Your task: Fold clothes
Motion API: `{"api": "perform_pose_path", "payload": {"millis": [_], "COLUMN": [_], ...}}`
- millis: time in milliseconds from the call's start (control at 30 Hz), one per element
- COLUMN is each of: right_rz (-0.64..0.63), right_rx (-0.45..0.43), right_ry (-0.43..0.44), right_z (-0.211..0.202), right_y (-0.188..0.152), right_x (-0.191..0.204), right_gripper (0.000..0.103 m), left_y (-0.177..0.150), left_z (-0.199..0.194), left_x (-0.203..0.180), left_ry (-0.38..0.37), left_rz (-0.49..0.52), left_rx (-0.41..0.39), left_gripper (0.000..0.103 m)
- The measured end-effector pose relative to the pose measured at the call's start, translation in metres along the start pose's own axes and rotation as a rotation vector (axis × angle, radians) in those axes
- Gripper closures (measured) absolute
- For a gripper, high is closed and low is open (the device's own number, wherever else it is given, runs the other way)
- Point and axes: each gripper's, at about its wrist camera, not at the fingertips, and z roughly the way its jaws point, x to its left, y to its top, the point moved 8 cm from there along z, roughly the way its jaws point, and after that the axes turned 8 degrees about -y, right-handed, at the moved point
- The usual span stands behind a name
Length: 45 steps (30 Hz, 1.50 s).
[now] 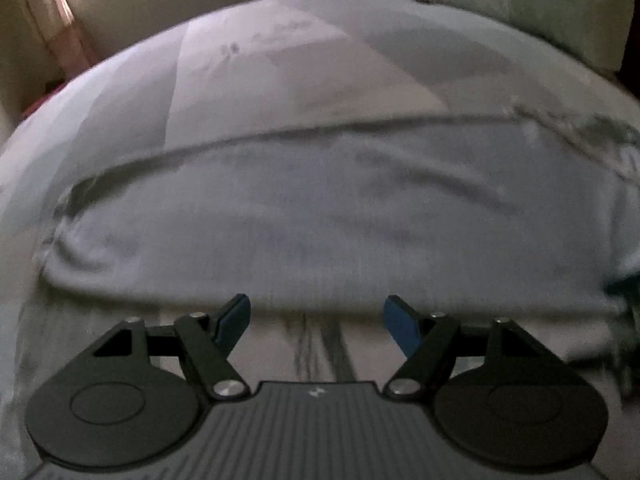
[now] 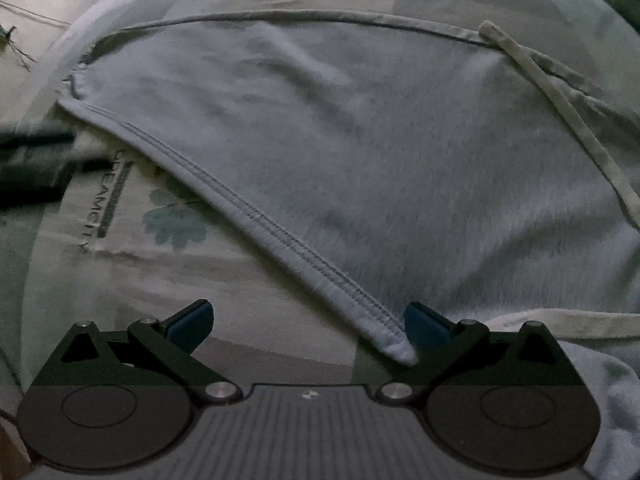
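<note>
While both sets of jaws stand spread with nothing between them, I read the right gripper (image 2: pixel 306 326) as the one nearer a hold. Its right-hand pad (image 2: pixel 424 326) sits just beside the garment's (image 2: pixel 360 152) stitched hem (image 2: pixel 280 236), at the low corner where that hem comes to a point; I can't tell whether pad and cloth touch. From that corner the hem runs up and to the left across the right wrist view, so the corner lies off to the right side of the gap, not centred in it. I judge a small shift rightward would put the corner between the pads.

On the other side, the left gripper (image 1: pixel 316 320) hovers over bare bedspread (image 1: pixel 280 64), with the garment's near edge just ahead of the fingertips and running crosswise to them. The picture is blurred, so finer detail there is lost. The garment lies flat on the bed, long axis side to side, a pale drawstring (image 2: pixel 560 112) trailing over its right part.
</note>
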Motion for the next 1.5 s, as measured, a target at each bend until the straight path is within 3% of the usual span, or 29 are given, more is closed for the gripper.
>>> {"api": "perform_pose_path", "payload": {"millis": [100,267,633,833,1000,1200,1500], "right_rz": [-0.023,-0.043,0.007,-0.037,-0.097,-0.158,-0.013], "right_rx": [-0.013,-0.045,-0.077,-0.082,-0.084,-0.079,-0.026], "right_ry": [-0.053,-0.104,-0.050,-0.049,-0.082,-0.202,-0.234], "right_z": [0.003,0.002,-0.025,-0.048,-0.066,-0.096,-0.098], "right_y": [-0.002,-0.007,-0.009,-0.023,-0.046,-0.085,-0.132], "right_x": [0.004,0.007,0.007,0.026,0.042,0.042,0.031], "right_gripper": [0.000,0.000,0.000,0.000,0.000,0.000,0.000], "left_y": [0.016,0.000,-0.018,-0.032,-0.042,-0.053,-0.088], "left_z": [0.028,0.047,0.022,0.001,-0.013,-0.031,-0.041], "left_x": [0.004,0.007,-0.001,-0.010,-0.015,-0.035,-0.087], "left_ry": [-0.006,-0.028,-0.051,-0.089,-0.115,-0.178,-0.269], "left_rz": [-0.008,-0.055,-0.011,-0.025,-0.074,-0.132,-0.129], "left_rx": [0.001,0.066,0.137,0.143,0.155,0.162,0.225], "left_gripper": [0.028,0.027,0.027,0.027,0.027,0.027,0.027]}}
